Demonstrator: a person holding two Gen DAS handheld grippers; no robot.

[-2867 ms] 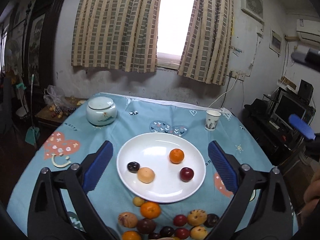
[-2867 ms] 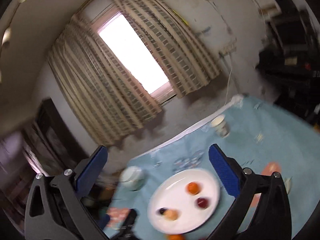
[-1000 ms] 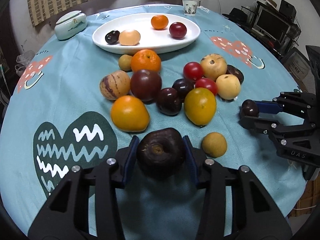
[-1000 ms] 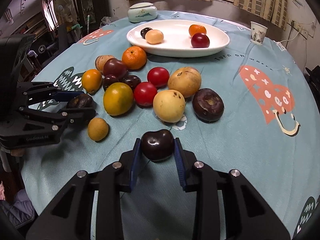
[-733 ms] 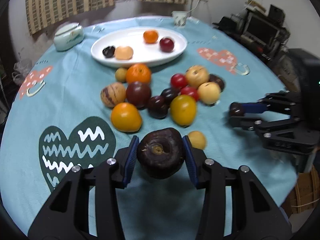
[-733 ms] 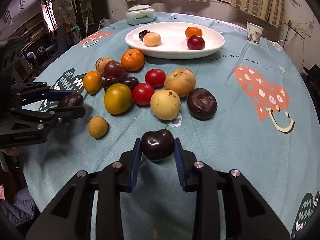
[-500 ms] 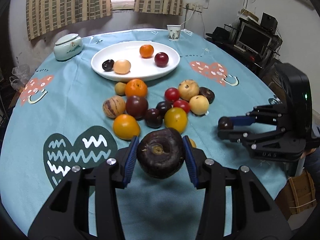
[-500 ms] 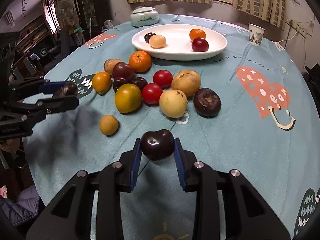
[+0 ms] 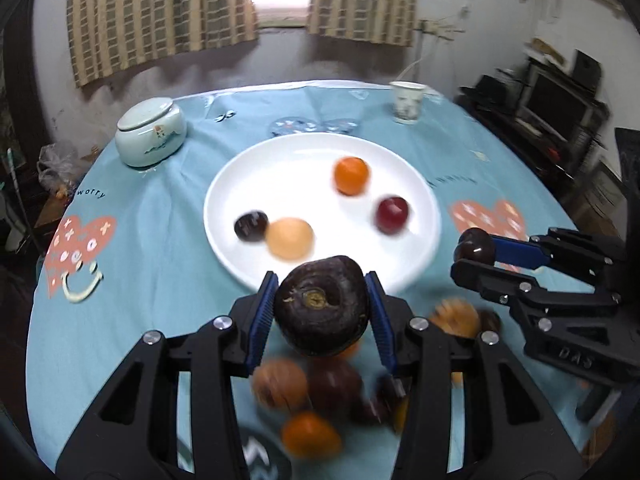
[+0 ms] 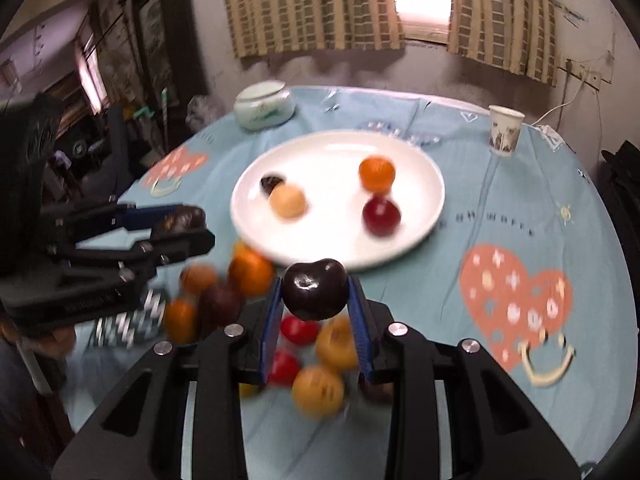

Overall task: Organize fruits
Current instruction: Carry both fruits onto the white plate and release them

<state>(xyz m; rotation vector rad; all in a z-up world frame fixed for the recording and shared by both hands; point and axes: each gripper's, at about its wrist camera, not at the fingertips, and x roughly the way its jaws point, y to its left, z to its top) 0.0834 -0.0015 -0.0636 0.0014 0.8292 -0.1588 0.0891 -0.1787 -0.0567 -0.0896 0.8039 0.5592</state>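
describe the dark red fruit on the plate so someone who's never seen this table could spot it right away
Start at the big white plate in the middle of the blue tablecloth; four fruits lie on it. On its right side, just nearer than the orange fruit, lies the dark red fruit. It is the only red one: the other two, a black fruit touching a pale tan fruit, lie on the left.

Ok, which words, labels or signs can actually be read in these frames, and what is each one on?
"worry": printed on the tablecloth, below the lidded jar.
"DAS": embossed on the body of the right tongs, legible but faint.
Print on the tablecloth right of the white plate: blurred, not readable.
Pattern on the paper cup: too small to read.
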